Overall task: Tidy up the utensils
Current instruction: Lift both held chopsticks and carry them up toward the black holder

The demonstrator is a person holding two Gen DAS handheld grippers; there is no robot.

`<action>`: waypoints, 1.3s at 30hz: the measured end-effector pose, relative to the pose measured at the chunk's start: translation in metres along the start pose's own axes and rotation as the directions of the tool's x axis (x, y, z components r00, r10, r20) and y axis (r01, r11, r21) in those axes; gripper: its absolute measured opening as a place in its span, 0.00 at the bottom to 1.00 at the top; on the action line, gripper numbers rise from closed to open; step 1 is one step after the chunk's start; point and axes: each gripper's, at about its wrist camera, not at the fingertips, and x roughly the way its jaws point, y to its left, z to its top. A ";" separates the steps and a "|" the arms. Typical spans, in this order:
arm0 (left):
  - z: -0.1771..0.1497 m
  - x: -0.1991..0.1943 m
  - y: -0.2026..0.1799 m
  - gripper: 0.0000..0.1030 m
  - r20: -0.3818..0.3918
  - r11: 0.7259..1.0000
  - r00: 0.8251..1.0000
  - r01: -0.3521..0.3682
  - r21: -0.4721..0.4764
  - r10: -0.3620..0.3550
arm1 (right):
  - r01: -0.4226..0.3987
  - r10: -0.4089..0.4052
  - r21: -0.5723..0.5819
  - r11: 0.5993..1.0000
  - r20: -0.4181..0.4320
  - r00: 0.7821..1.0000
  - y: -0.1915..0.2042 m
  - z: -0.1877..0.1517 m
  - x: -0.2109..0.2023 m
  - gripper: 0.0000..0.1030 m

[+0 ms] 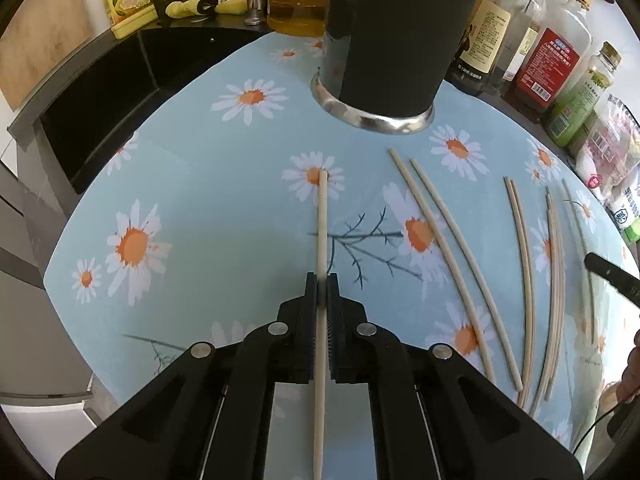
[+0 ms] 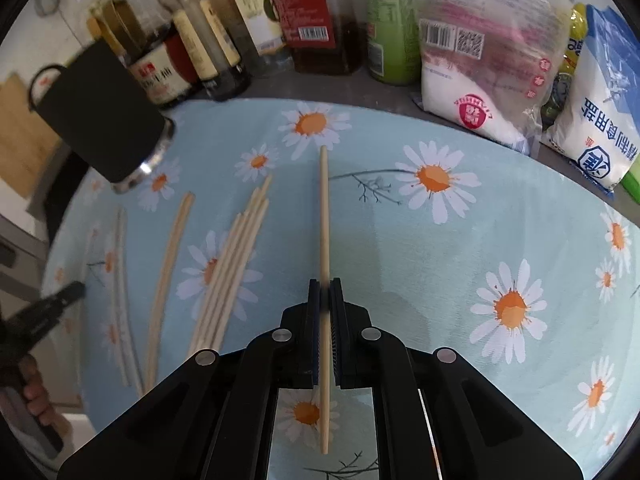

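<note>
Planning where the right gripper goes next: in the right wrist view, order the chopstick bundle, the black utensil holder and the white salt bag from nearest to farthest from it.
From the right gripper, which grips a single chopstick:
1. Chopstick bundle, lying just left on the cloth.
2. Black utensil holder, far left, beyond the bundle.
3. White salt bag, far right, off the cloth.

A dark counter [image 1: 120, 60] carries a blue daisy-print cloth [image 1: 200, 200]. On the cloth lie loose wooden chopsticks [image 1: 460, 264] and a black cylindrical holder [image 1: 384, 60]; bottles [image 2: 312, 20] and bags [image 2: 480, 60] stand behind it.
</note>
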 end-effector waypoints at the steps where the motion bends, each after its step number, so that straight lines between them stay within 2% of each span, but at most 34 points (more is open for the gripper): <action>1: -0.002 -0.002 0.000 0.05 0.004 1.000 1.000 -0.003 0.000 0.003 | -0.015 0.015 -0.008 1.000 0.018 1.000 -0.001 -0.001 -0.006 0.05; 5: -0.010 -0.011 0.001 0.05 0.022 1.000 1.000 -0.004 -0.023 0.005 | -0.021 0.024 -0.044 0.999 0.062 0.998 0.004 -0.004 -0.026 0.05; 8: -0.015 -0.017 -0.004 0.05 0.045 0.998 0.997 -0.065 -0.004 0.065 | -0.024 0.030 -0.068 0.997 0.084 0.996 0.001 -0.009 -0.041 0.05; 12: -0.027 -0.029 -0.014 0.05 0.078 0.996 0.993 -0.088 0.011 0.087 | -0.036 0.045 -0.088 0.995 0.106 0.993 -0.006 -0.016 -0.060 0.05; 23: -0.040 -0.071 -0.040 0.05 0.185 0.993 0.976 -0.119 -0.011 0.118 | -0.080 0.109 -0.180 0.980 0.154 0.982 -0.006 -0.036 -0.100 0.05; 28: -0.027 -0.095 -0.047 0.05 0.240 0.990 0.961 -0.142 0.003 0.137 | -0.103 0.138 -0.192 0.976 0.179 0.974 -0.002 -0.035 -0.108 0.05; 34: 0.005 -0.118 -0.044 0.05 0.291 0.985 0.944 -0.171 0.018 0.158 | -0.122 0.166 -0.188 0.975 0.241 0.956 0.011 -0.018 -0.124 0.05; 37: 0.024 -0.130 -0.040 0.05 0.329 0.981 0.929 -0.192 0.036 0.170 | -0.121 0.169 -0.180 0.976 0.281 0.945 0.020 -0.005 -0.132 0.05; 39: 0.039 -0.136 -0.037 0.05 0.341 0.981 0.927 -0.187 0.051 0.159 | -0.144 0.191 -0.170 0.975 0.307 0.932 0.026 0.006 -0.139 0.05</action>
